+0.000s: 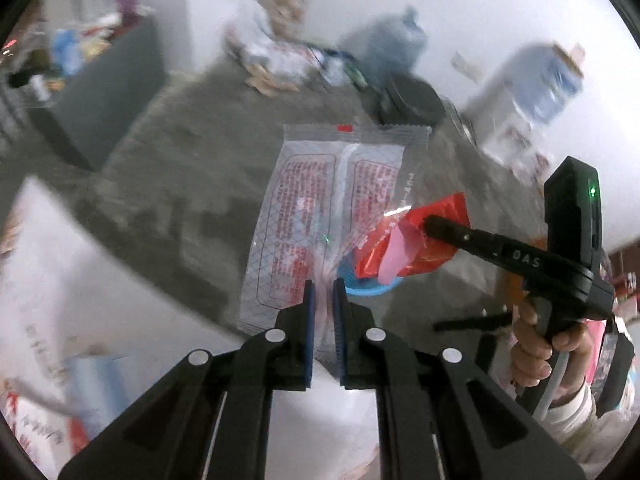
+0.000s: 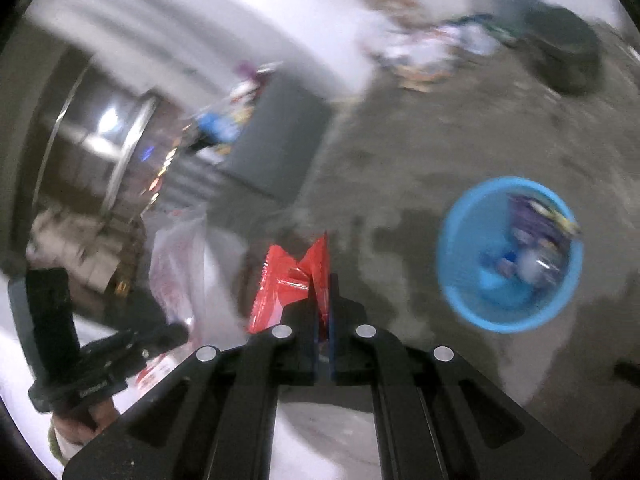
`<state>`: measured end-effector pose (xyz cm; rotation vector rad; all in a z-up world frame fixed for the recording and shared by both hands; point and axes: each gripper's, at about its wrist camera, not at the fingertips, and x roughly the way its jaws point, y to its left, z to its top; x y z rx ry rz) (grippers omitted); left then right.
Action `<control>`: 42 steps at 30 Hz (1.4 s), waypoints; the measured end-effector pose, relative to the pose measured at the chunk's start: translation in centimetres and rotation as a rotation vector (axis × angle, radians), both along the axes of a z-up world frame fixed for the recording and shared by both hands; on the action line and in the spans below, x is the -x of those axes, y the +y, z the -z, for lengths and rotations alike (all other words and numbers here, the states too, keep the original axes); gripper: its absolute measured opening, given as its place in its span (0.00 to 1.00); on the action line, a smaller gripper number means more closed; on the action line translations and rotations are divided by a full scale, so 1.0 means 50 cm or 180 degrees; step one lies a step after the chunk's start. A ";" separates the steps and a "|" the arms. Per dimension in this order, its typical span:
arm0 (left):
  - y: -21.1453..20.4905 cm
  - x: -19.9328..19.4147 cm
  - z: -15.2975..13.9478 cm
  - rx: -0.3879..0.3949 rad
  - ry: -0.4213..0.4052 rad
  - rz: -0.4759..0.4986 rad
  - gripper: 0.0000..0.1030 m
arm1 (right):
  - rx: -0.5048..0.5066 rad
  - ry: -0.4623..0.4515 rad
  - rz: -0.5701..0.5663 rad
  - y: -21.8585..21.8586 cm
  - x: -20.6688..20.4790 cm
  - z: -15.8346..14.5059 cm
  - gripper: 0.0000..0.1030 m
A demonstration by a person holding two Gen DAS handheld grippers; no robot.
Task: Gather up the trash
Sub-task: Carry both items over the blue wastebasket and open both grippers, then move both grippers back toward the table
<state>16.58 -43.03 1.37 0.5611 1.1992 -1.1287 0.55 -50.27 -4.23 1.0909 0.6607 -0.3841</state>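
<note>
My left gripper (image 1: 323, 285) is shut on a clear plastic wrapper with red print (image 1: 320, 216), held up above the floor. The wrapper also shows at the left of the right wrist view (image 2: 180, 264). My right gripper (image 2: 323, 280) is shut on a red foil wrapper (image 2: 292, 276). In the left wrist view the right gripper (image 1: 432, 226) holds that red wrapper (image 1: 420, 240) just right of the clear one. A blue bin (image 2: 508, 254) with trash inside stands on the floor to the right; its rim peeks out below the wrappers (image 1: 368, 290).
The concrete floor (image 1: 180, 184) spreads below. A dark cabinet (image 1: 108, 92) with clutter on top stands at the left. A heap of bags and litter (image 1: 276, 56) lies by the far wall. A dark round object (image 2: 568, 48) and water jugs (image 1: 536, 84) stand at the right.
</note>
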 end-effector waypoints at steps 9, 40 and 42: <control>-0.231 0.095 0.246 -0.0748 0.0349 0.0251 0.08 | -0.0294 0.0578 0.0614 -0.144 0.037 0.188 0.02; -0.261 0.127 0.147 0.0445 0.0200 0.0217 0.69 | 0.0645 0.0576 0.0861 -0.156 0.074 0.129 0.72; -0.223 0.133 0.101 0.0643 0.0171 0.0189 0.75 | 0.0924 0.0538 0.0800 -0.118 0.075 0.079 0.77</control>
